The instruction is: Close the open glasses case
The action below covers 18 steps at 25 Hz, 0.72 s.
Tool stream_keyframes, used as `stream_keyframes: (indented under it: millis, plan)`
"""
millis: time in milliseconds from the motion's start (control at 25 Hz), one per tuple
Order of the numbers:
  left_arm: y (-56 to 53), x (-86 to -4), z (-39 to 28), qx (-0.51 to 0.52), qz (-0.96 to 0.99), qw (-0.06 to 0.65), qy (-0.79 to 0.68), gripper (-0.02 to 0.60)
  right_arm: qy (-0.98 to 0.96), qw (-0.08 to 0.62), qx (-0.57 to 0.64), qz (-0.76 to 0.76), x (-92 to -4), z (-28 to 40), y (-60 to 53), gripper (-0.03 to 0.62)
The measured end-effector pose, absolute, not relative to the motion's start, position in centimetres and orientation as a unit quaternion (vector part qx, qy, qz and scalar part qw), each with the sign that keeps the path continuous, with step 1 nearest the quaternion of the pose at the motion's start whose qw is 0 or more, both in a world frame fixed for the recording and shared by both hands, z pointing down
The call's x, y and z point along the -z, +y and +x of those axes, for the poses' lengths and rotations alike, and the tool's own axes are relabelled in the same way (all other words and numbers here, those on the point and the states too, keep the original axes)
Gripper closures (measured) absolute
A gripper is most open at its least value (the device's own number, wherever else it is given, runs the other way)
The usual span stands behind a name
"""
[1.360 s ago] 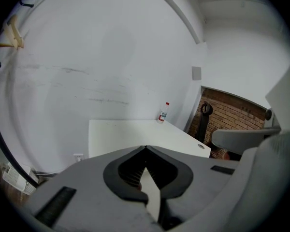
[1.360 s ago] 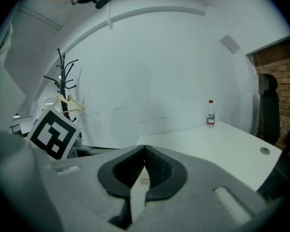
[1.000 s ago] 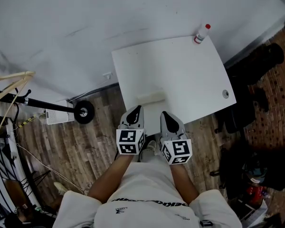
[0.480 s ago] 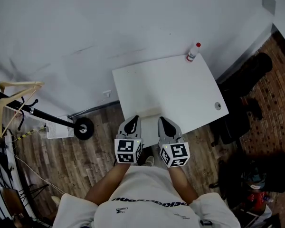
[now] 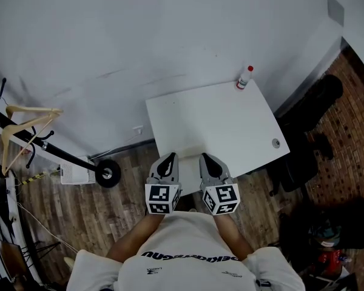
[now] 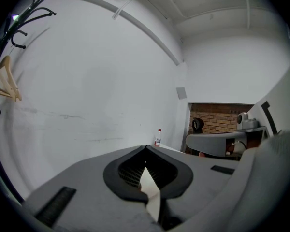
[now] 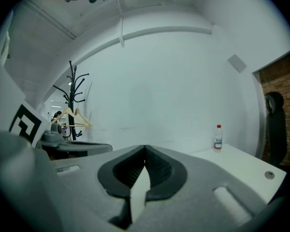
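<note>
Left tool (image 5: 168,160): lower middle of the frame, at the near edge of the table (image 5: 224,117), pointing up the frame. In its own view the jaws meet at the tips and grip nothing.
Case (image 5: 190,153): a pale, faint bar on the white table, just above the tool tips and between them. It is hard to pick out from the tabletop.
Case axis: seems to run left to right, along the table's near edge and across the line in which both tools point.
Case lid: too washed out to tell whether it is up or down, so the scene fits a case waiting to be closed as well as one already closed.
Right tool (image 5: 208,160): just right of the left one, also at the table edge. Its jaws are pressed together too, with nothing between them.
Nearer tool: by my reading neither, since the case lies about midway between them and close ahead of both.
Bottle (image 5: 245,77): upright at the table's far right corner, well apart from the case.
</note>
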<state>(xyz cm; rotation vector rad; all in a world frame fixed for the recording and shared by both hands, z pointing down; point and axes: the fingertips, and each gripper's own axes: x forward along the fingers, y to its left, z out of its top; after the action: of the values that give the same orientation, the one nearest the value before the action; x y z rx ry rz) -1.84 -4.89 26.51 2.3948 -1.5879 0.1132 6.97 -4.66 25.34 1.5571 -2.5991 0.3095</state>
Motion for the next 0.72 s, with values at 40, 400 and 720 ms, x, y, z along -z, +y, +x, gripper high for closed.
stream_keyframes:
  millis: [40,400,720]
  plan:
    - [-4.83,-26.37,-1.87,-0.038,0.826,0.129,-0.548,0.584,-0.853,0.049,-0.100,0.510,-25.32,6.93,-4.63,0.592]
    - [-4.62,-25.57,-1.97,-0.026,0.828,0.120,-0.548,0.583,-0.856,0.049,-0.085,0.508,-24.76,6.37,-4.44,0.592]
    - [-4.59,-25.75,-2.35,-0.024,0.825,0.121,-0.552,0.584,-0.855,0.052,-0.082,0.509,-24.81,6.27,-4.44,0.592]
